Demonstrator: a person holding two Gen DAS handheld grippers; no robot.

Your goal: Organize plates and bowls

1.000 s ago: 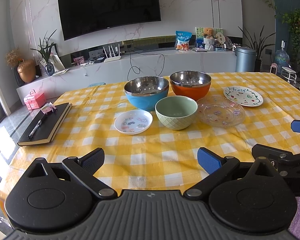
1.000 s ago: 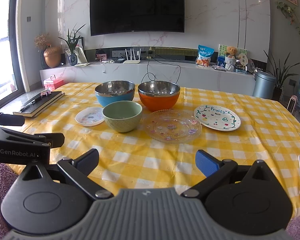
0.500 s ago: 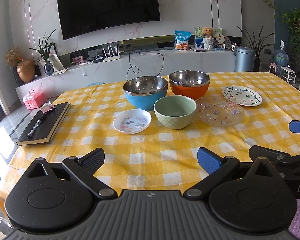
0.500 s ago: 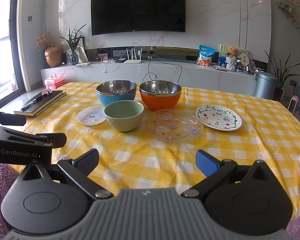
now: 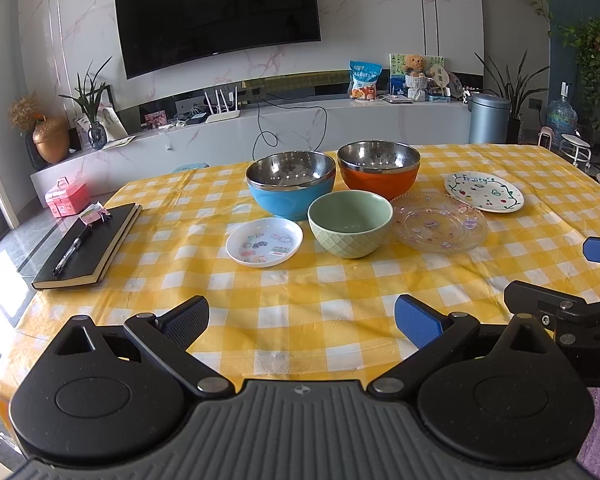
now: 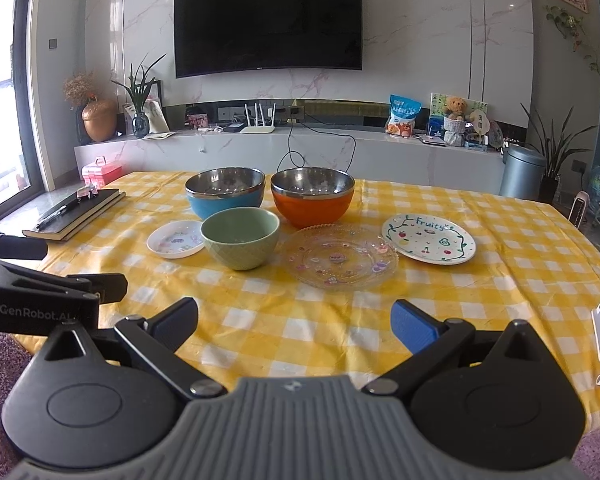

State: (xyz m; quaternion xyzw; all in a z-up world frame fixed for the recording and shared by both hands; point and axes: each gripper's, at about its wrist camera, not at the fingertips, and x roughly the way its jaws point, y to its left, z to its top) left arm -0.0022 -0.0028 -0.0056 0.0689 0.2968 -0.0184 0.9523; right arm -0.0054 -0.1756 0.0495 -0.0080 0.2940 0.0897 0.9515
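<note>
**So Many Dishes, Nothing Picked Up Yet**

Right now both tongs are wide open and hold nothing. The left gripper (image 5: 302, 316) sits low in the middle of its frame, over the near edge of the yellow checked tablecloth (image 5: 320, 296). The right gripper (image 6: 294, 320) sits the same way in its own frame.

All the dishes are grouped in the middle of each frame, straight ahead of the tongs and well apart from them. The blue bowl (image 5: 291, 184) and the orange bowl (image 5: 379, 170) stand side by side at the back. The green bowl (image 5: 350, 224) stands in front of them, closest to the tongs. The small white plate (image 5: 264, 241) lies just left of it. The clear glass plate (image 5: 440, 222) lies just right of it. The fruit plate (image 6: 429, 239) is farthest right.

Nothing is stacked yet, so I think the job is just starting.

The small white plate looks nearer the left gripper. The fruit plate and glass plate look nearer the right gripper. The plates lie flat, so I think the tongs must come in low and pinch a rim.

A black notebook (image 5: 90, 246) lies at the left of the frame, away from the dishes.
</note>
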